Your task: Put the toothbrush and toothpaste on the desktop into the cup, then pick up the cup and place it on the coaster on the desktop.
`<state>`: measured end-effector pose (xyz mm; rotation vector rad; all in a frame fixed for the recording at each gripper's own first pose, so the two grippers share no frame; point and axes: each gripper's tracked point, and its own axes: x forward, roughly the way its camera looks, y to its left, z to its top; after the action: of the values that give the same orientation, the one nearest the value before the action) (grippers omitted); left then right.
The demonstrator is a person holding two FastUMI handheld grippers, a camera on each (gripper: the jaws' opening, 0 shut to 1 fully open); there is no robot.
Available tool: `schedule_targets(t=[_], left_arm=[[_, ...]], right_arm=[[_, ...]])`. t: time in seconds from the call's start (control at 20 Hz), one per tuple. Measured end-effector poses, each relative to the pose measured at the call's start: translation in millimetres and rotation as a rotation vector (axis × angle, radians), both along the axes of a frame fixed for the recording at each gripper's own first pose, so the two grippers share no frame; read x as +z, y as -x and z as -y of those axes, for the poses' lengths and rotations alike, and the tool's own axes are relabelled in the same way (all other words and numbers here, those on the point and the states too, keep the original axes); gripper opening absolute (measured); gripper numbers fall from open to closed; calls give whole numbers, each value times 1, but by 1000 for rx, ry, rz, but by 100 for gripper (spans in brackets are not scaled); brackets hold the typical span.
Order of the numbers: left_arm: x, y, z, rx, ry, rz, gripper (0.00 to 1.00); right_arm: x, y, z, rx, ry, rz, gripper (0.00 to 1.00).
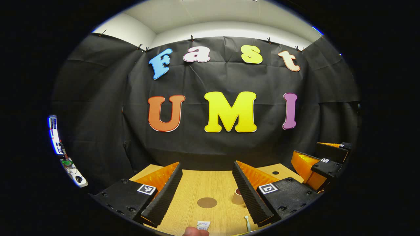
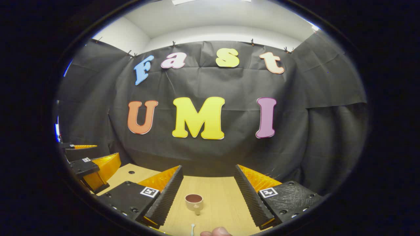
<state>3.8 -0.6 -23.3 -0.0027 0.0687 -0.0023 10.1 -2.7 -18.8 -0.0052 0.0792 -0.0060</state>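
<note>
In the left gripper view, the left claw (image 1: 207, 191) gapes wide over the wooden surface (image 1: 190, 200); between its fingers lie the round coaster (image 1: 207, 202), the cup (image 1: 237, 196) at lower centre-right, and at the bottom edge the toothpaste (image 1: 203, 225), its label too small to read, and the toothbrush (image 1: 247, 223). In the right gripper view, the right claw (image 2: 208, 193) is wide open too, cup centred.

Beige cup (image 2: 194, 202), brown coaster (image 1: 207, 202)

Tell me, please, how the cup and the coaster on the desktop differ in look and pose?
The cup stands upright, a pale vessel with a dark inside; the coaster lies flat, a thin brown disc. The cup rises off the desktop, the coaster barely does. Both are round, empty, and untouched by either gripper.
</note>
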Motion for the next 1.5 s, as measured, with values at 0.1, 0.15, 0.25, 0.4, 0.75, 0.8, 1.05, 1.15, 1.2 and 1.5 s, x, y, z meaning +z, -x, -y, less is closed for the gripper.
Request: schedule_targets(t=[0.1,0.15,0.25,0.4,0.75,0.8,1.05,1.15,1.2,1.5], left_arm=[[-9,-2,-1,-6,3,-28,97],[-16,-3,2,-19,12,-40,97],[-35,-1,2,-37,9,-91,97],[-74,6,-3,-37,-2,-205,98],[-161,51,3,-69,15,-476,98],[-171,56,4,-73,23,-505,98],[-221,86,0,-77,33,-688,99],[-234,89,0,-86,35,-729,99],[-241,90,-1,-94,28,-744,98],[-279,99,-5,-127,8,-842,99]], right_arm=[[-13,-1,-2,15,-1,-47,95],[-24,0,-4,29,2,-83,95],[-47,0,-5,53,14,-156,95],[-83,6,-5,69,10,-272,95],[-168,34,-20,122,46,-521,98],[-179,39,-20,121,45,-554,98],[-237,57,-22,112,59,-736,95],[-251,60,-26,114,64,-786,95],[-258,62,-28,111,59,-815,95],[-295,63,-36,88,35,-932,95]])
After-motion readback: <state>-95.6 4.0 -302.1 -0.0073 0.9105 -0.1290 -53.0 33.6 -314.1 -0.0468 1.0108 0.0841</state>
